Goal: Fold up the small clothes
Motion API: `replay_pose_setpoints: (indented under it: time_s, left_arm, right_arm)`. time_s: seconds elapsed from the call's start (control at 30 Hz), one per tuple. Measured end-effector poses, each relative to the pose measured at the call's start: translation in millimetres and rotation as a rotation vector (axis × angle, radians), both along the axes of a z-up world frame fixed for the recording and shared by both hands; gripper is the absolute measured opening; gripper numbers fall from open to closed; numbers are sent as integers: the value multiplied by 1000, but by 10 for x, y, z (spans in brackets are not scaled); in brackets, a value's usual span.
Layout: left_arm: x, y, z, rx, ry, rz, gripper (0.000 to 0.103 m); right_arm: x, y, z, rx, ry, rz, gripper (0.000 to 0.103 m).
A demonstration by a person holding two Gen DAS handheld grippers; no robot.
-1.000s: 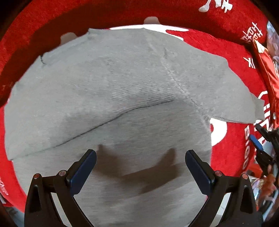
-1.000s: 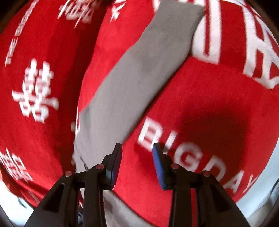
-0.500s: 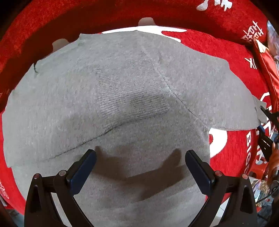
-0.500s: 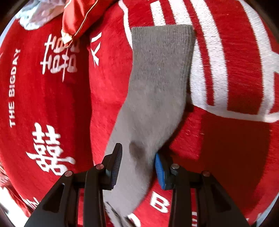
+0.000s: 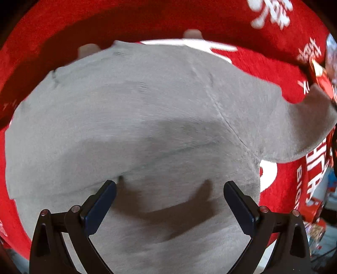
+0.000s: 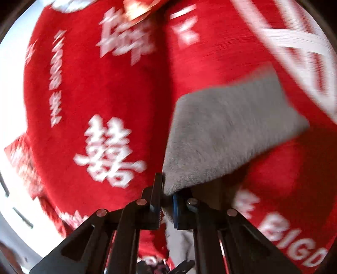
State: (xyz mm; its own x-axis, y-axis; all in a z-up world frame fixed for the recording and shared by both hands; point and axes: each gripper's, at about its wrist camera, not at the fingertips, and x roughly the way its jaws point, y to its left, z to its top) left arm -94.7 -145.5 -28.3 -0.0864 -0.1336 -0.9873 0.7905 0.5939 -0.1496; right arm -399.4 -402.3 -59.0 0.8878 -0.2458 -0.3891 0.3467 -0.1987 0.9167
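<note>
A grey knit sweater (image 5: 147,118) lies spread on a red cloth (image 5: 147,19) with white lettering. One sleeve is folded across its body. My left gripper (image 5: 169,202) is open and empty, hovering low over the sweater's lower body. My right gripper (image 6: 166,202) is shut on the other grey sleeve (image 6: 227,134) and holds it lifted off the red cloth (image 6: 105,84). That sleeve (image 5: 305,124) rises at the right edge of the left wrist view. The right wrist view is blurred by motion.
A red and gold packet (image 5: 320,78) lies at the far right on the cloth, also in the right wrist view (image 6: 145,8). Clutter (image 5: 316,223) sits beyond the cloth's right edge. A pale floor (image 6: 12,63) shows past the cloth's left edge.
My right gripper has closed on the sleeve and lifted it, swinging fast. In the left wrist view the sleeve end has risen. My left gripper has moved slightly closer to the sweater.
</note>
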Motion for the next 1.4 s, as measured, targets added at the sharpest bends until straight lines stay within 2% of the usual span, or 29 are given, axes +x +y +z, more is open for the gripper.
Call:
replay_pose_setpoints:
  time_s: [0.17,0.3,0.4,0.57,0.77,0.83,0.9,0.97,1.07,1.1,1.17,1.23,1.3,1.4]
  left_arm:
    - [342,315,120,-24,-64,80,102]
    - [681,640,173,-24,-113,179,102]
    - [931,899,161,-13,-133,263,102]
    - [1283,1368,169,-8,-146,362,102]
    - [1420,1590,-19,-3,-92,413,102]
    - [1456,1683,-23,-27,-74,424,102]
    - [1467,1744,17,-53,-59,431,102]
    - [1511,1789,47,-84,-34,437,102]
    - [1600,1850,100,-149,7,444,102]
    - [1633,1870,111,-172,25,446,102]
    - [1717,1911,113,-221,74,453,102]
    - [1822,1979,90,-267,138,478,102]
    - [1904,2046,78,-288,176,514,102]
    - [1972,2116,113,-267,139,535,102]
  right_arm:
    - [993,78,484,-178,-21,287,9]
    - [1949,463,735,-339,53,581,9]
    - [2565,872,652,-381,117,763,9]
    - [3140,1360,189,-315,256,917,9]
    - [3285,1581,-192,-251,492,974,10]
    - [3200,1572,-180,-244,485,934,10]
    - [3073,1484,-140,-229,455,849,14]
    - [3022,1348,-195,-170,440,775,32]
    - [3064,1236,-364,-66,414,693,32]
    - [3097,1228,-382,-62,406,683,31]
    - [3198,1259,-362,-75,366,688,6]
    - [3382,1372,-229,-144,315,743,6]
    - [3562,1546,-62,-227,314,821,6]
    - [3551,1640,59,-262,380,814,7]
